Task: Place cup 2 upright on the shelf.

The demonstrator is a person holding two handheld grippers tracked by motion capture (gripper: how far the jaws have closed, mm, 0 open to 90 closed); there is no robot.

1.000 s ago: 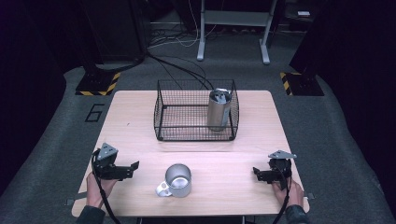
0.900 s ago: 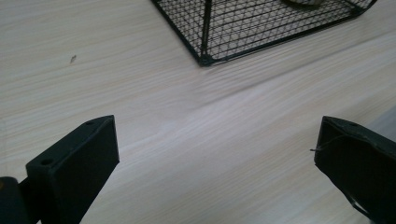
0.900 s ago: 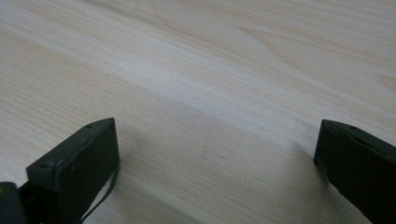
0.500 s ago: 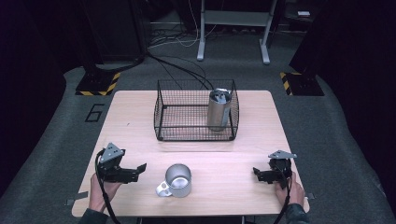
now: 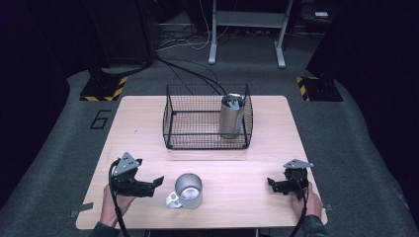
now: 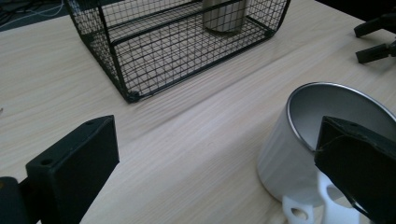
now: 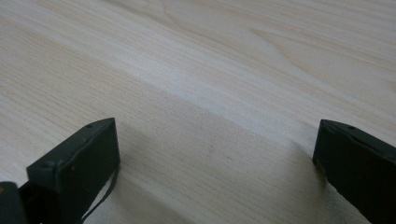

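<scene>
Near the table's front edge, a steel mug (image 5: pixel 189 190) stands upright just right of the left gripper (image 5: pixel 157 181), jaws spread wide; the right gripper (image 5: pixel 271 183), also wide, rests well apart.

Light wooden table (image 5: pixel 143 133), pale grain. Standing on it: black wire basket (image 5: pixel 192 133) at the far middle, steel mug (image 5: pixel 188 190) near the front edge, handle turned to the left front.

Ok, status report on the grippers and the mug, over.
Left gripper open, just left of mug, not touching. Right gripper open, holding nothing. Mug upright, outside wire basket. Path clear.
</scene>
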